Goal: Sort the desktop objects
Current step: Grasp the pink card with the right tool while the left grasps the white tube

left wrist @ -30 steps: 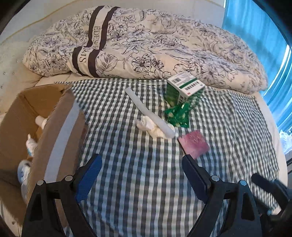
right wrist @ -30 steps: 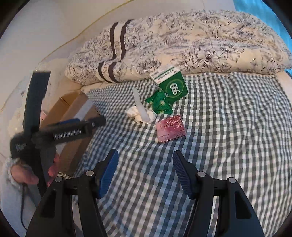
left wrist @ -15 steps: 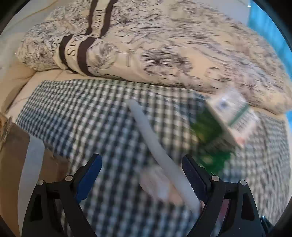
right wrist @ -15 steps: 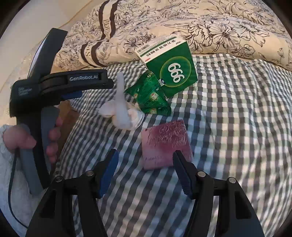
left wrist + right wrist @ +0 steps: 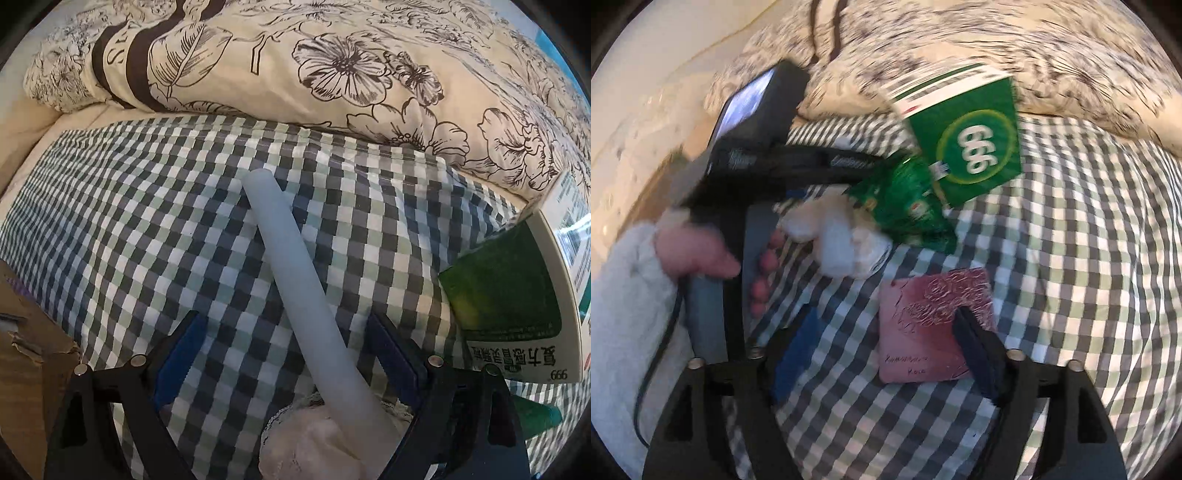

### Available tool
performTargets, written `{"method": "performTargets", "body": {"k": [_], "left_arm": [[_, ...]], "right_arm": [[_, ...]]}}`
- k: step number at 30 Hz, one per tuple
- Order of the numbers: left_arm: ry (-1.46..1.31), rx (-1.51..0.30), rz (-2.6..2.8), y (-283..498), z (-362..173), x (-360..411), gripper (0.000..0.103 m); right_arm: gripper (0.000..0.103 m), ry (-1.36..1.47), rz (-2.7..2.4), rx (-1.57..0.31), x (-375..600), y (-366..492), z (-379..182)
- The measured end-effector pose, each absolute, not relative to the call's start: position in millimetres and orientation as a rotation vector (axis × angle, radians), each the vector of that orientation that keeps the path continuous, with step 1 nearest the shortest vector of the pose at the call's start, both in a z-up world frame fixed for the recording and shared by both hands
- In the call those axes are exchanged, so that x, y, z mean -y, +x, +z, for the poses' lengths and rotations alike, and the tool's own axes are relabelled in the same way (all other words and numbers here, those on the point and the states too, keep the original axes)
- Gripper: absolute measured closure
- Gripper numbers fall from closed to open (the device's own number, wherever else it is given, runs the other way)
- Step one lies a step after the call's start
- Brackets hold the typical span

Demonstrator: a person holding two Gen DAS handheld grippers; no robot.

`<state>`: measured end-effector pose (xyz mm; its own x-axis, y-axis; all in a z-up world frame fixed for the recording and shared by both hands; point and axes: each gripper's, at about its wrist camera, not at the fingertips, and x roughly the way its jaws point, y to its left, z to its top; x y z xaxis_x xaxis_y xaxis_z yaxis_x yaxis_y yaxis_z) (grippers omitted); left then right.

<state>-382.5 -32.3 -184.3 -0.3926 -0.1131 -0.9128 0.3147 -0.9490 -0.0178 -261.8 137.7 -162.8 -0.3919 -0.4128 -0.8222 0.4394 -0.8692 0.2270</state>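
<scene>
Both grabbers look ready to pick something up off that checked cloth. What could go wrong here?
The left gripper straddles the white tube, whose near end lies on a crumpled tissue; closing may snag both. The tube is round and smooth, so it might slip or roll. The right gripper is open over the flat pink packet; its fingers may pinch cloth instead.

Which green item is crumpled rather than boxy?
The green foil packet, wrinkled beside the white tissue; the green 999 box behind it keeps flat faces.

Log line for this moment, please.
left gripper: open, straddling white tube | right gripper: open, over pink packet
</scene>
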Motion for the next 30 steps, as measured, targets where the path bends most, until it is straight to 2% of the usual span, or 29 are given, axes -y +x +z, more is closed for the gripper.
{"method": "performTargets", "body": {"k": [1, 2, 3, 4, 5, 7, 13, 15, 16, 17, 27, 30], "left_arm": [[1.554, -0.265, -2.427, -381.3, -181.8, 31.0, 0.04], [1.553, -0.259, -2.441, -379.9, -179.1, 29.6, 0.066], [1.56, -0.263, -2.449, -378.7, -177.0, 28.8, 0.075], [1.571, -0.27, -2.45, -377.4, -175.3, 28.3, 0.082], [1.578, -0.279, -2.453, -376.2, -174.0, 28.4, 0.084], [1.577, -0.302, -2.459, -372.6, -171.3, 30.5, 0.088], [1.539, -0.363, -2.495, -353.0, -150.6, 38.7, 0.089], [1.533, -0.367, -2.504, -348.4, -145.2, 40.0, 0.089], [1.524, -0.365, -2.505, -344.6, -143.1, 39.9, 0.089], [1.518, -0.365, -2.506, -340.8, -140.9, 40.0, 0.089], [1.481, -0.383, -2.515, -318.6, -113.8, 56.6, 0.089], [1.483, -0.385, -2.51, -315.0, -113.4, 58.9, 0.089]], "right_arm": [[0.022, 1.326, -2.276, -0.053, -135.5, -260.6, -163.6], [0.028, 1.325, -2.296, -0.064, -134.4, -259.4, -163.8], [0.04, 1.323, -2.326, -0.075, -135.3, -258.3, -162.9], [0.088, 1.341, -2.333, -0.056, -138.8, -259.8, -163.0], [0.103, 1.38, -2.301, 0.026, -146.3, -263.3, -164.9], [0.103, 1.386, -2.309, 0.126, -160.0, -261.8, -163.4], [0.102, 1.328, -2.328, 0.145, -172.1, -239.0, -145.8], [0.064, 1.342, -2.375, 0.07, -169.0, -239.9, -146.0], [0.033, 1.328, -2.408, 0.046, -168.1, -239.5, -146.4], [0.03, 1.3, -2.423, 0.038, -167.1, -238.3, -146.3], [0.028, 1.381, -2.401, -0.12, -159.6, -257.3, -184.1], [0.031, 1.371, -2.441, -0.18, -155.1, -252.2, -185.2]]}}
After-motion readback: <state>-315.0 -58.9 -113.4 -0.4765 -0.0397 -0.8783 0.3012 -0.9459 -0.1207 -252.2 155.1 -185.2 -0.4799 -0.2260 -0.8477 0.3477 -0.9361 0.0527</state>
